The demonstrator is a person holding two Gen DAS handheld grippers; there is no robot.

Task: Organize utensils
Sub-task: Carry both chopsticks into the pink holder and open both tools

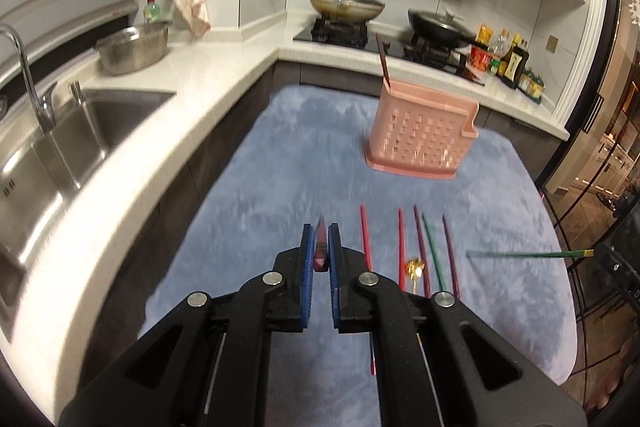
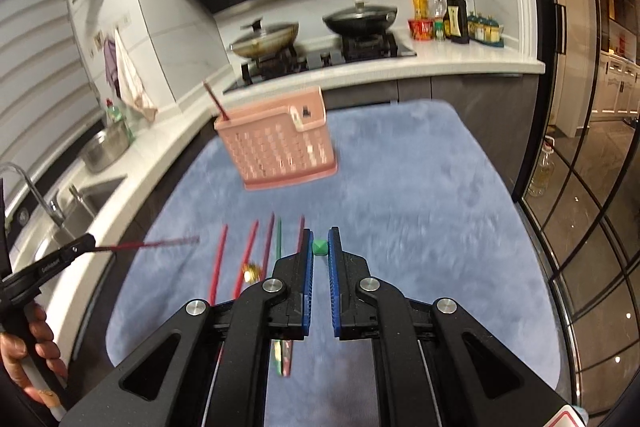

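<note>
A pink slotted basket (image 1: 420, 139) (image 2: 280, 147) stands at the far side of the blue fleece mat (image 1: 300, 167), with one dark red chopstick (image 1: 382, 61) leaning in it. My left gripper (image 1: 321, 227) (image 2: 92, 239) is shut on a dark red chopstick (image 1: 321, 251) (image 2: 152, 245), held above the mat. My right gripper (image 2: 320, 231) (image 1: 600, 251) is shut on a green chopstick (image 2: 320, 247) (image 1: 520, 254). Below them, several red, purple and green chopsticks (image 1: 402, 247) (image 2: 248, 255) lie side by side, with a small gold spoon (image 1: 416, 267) (image 2: 252, 271) among them.
A white counter wraps the left and back, with a steel sink (image 1: 80, 123), a steel bowl (image 1: 134, 47) and a stove with two lidded pans (image 1: 346, 5). Sauce bottles (image 1: 512, 63) stand back right. Glass doors (image 2: 580, 187) close the right side. A hand (image 2: 24, 347) holds the left gripper's handle.
</note>
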